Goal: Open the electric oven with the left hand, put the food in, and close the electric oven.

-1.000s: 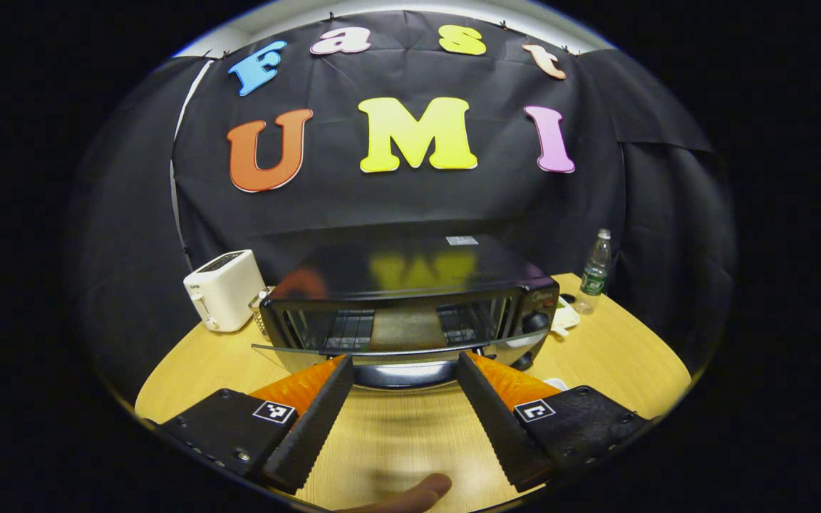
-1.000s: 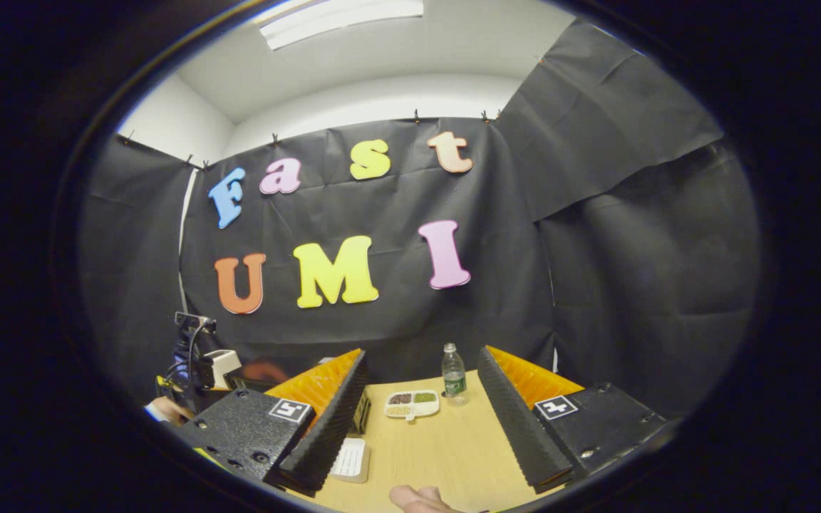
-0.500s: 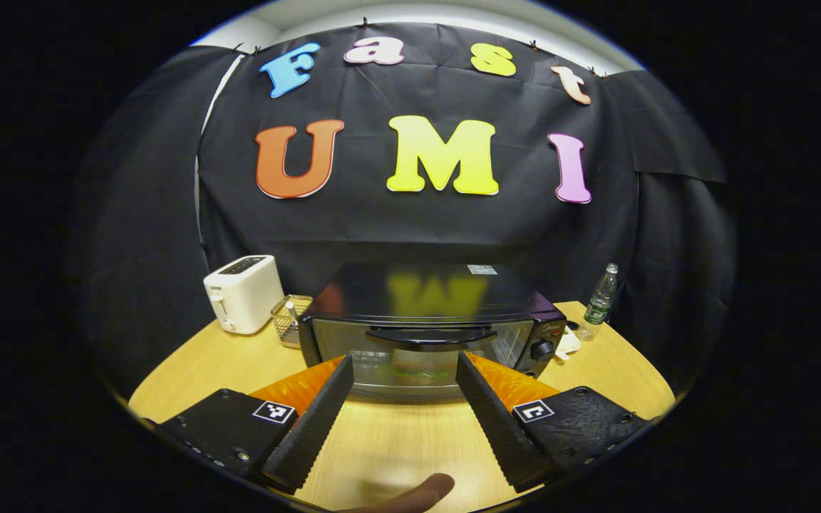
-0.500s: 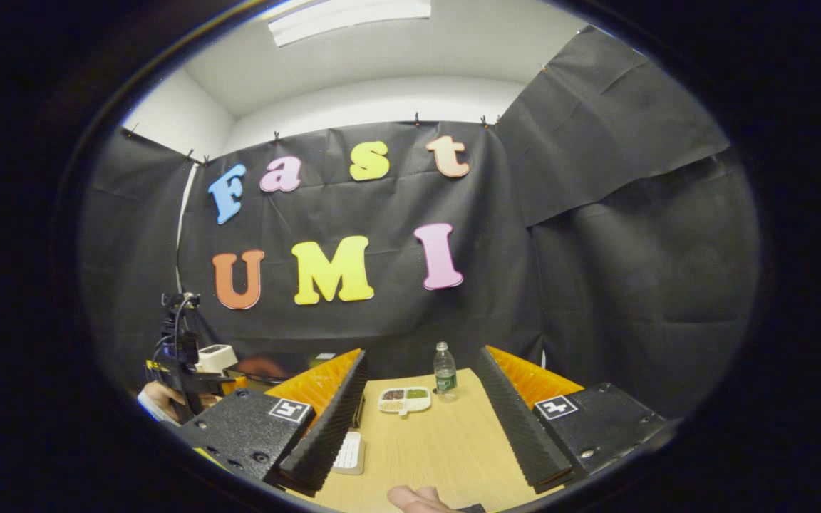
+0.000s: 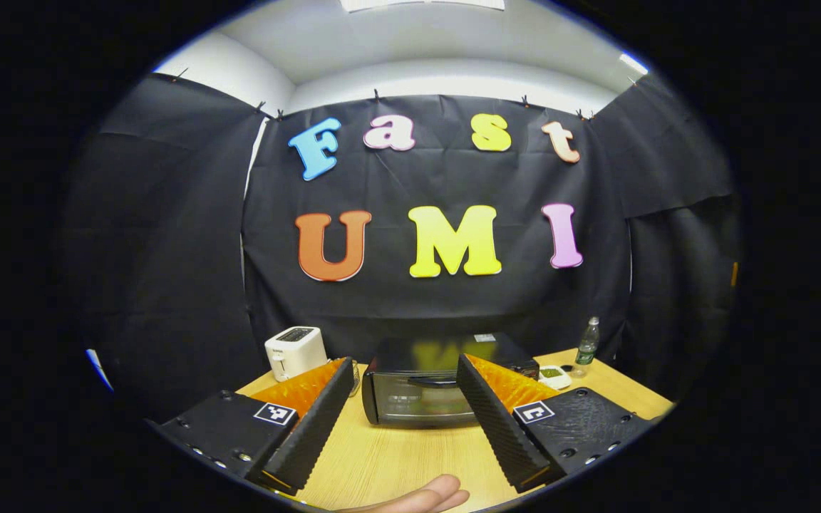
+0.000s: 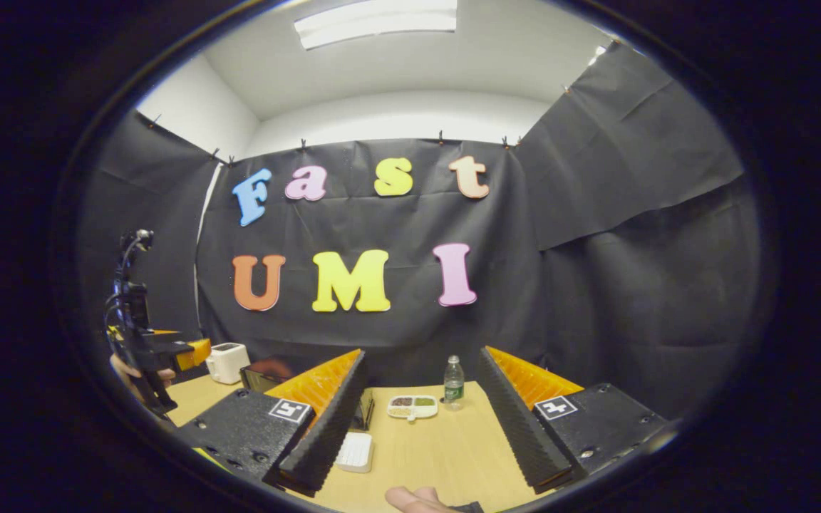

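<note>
The black electric oven (image 5: pixel 410 390) stands on the wooden table (image 5: pixel 396 456) with its glass door shut and its handle (image 5: pixel 430 381) across the top of the door. What lies behind the glass is too dim to tell. My left gripper (image 5: pixel 404 362) is open, well back from the oven and holding nothing. In the right gripper view the oven (image 6: pixel 266 372) is partly hidden behind a finger. My right gripper (image 6: pixel 422 354) is open with nothing in it, over the table's right part. The left gripper (image 6: pixel 188 351) shows at the far left, held in a hand.
A white toaster (image 5: pixel 295 351) stands left of the oven. A divided dish of grains (image 6: pixel 412 406) and a water bottle (image 6: pixel 453 382) sit at the back right. A flat white item (image 6: pixel 355 451) lies by my right gripper's left finger. A thumb (image 5: pixel 421 495) shows at the bottom edge.
The oven door went from hanging open to shut. My left gripper then drew back from the oven and tilted upward. The right gripper shifted only slightly.
</note>
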A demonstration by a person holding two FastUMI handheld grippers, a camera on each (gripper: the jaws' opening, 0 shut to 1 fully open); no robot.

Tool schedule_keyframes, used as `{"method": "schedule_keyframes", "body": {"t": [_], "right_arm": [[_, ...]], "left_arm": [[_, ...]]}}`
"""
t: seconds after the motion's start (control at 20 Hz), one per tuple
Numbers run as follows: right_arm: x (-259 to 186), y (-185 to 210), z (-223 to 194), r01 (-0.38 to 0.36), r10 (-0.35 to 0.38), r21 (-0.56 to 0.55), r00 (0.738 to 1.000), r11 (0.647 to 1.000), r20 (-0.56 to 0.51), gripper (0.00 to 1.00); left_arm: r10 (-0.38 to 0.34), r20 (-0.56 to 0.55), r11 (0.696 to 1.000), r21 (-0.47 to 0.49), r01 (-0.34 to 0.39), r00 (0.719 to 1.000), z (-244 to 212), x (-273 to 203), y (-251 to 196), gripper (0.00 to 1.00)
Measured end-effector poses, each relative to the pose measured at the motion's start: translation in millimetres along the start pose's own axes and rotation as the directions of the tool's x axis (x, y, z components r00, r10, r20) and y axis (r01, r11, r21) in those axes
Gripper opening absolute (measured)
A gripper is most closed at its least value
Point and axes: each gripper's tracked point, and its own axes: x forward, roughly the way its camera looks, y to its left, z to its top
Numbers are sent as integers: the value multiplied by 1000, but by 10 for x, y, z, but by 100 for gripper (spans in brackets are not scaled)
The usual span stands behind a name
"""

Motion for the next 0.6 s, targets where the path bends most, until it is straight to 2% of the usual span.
{"method": "schedule_keyframes", "body": {"t": [0.35, 0.5, 0.6], "right_arm": [[-77, 215, -109, -22, 21, -20, 999, 1000, -46, 99], [-92, 278, -179, -15, 12, -30, 997, 999, -78, 99], [-137, 329, -199, -19, 15, -41, 997, 999, -82, 99]], "left_arm": [[34, 80, 999, -3, -34, 996, 412, -915, 132, 95], [56, 76, 998, -22, -55, 996, 315, -1181, 179, 95], [36, 60, 999, -13, -35, 998, 180, -1255, 141, 95]]}}
